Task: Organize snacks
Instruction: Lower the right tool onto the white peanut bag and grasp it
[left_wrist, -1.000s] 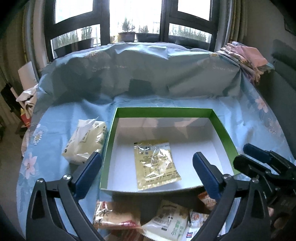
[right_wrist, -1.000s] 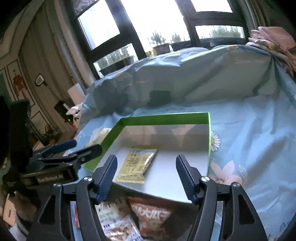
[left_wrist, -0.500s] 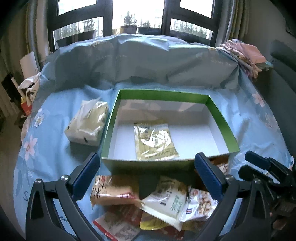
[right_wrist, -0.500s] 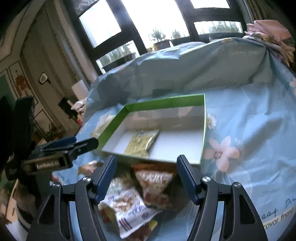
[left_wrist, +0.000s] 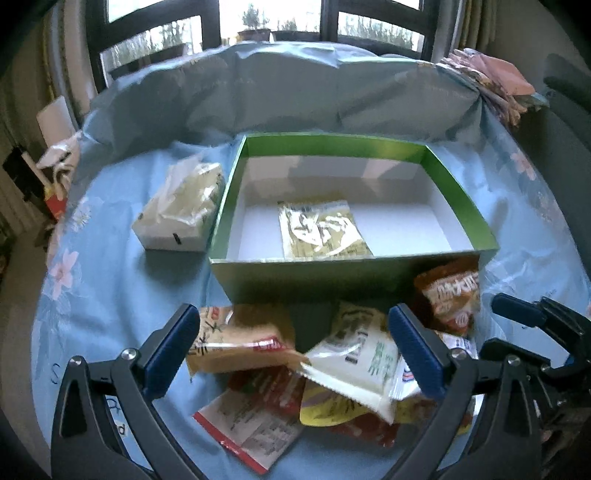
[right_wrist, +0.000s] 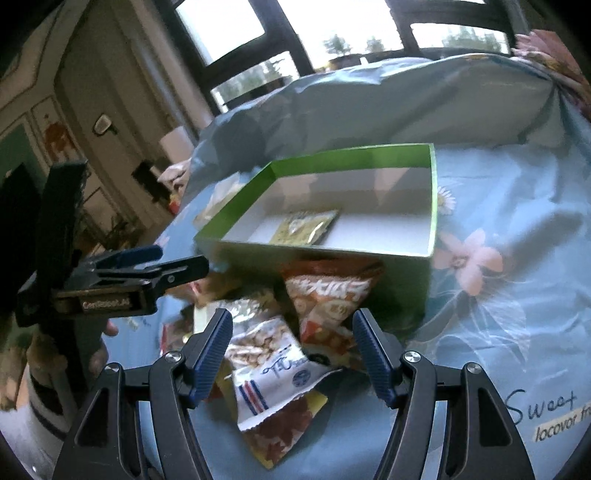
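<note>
Hovering released: left hand-held gripper (left_wrist: 295, 347), right hand-held gripper (right_wrist: 291, 347) over snack pile (left_wrist: 332, 373) touching green box (left_wrist: 332, 273) near wall.

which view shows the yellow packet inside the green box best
The left wrist view: it looks down into the green box, so the yellow packet lies flat and fully visible on the white floor. In the right wrist view the packet appears small, foreshortened and partly cut off by the near wall.

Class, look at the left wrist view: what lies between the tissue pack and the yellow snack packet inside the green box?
Only the green box's left wall separates the tissue pack from the yellow snack packet, plus bare white box floor; the left wrist view shows it.
</note>
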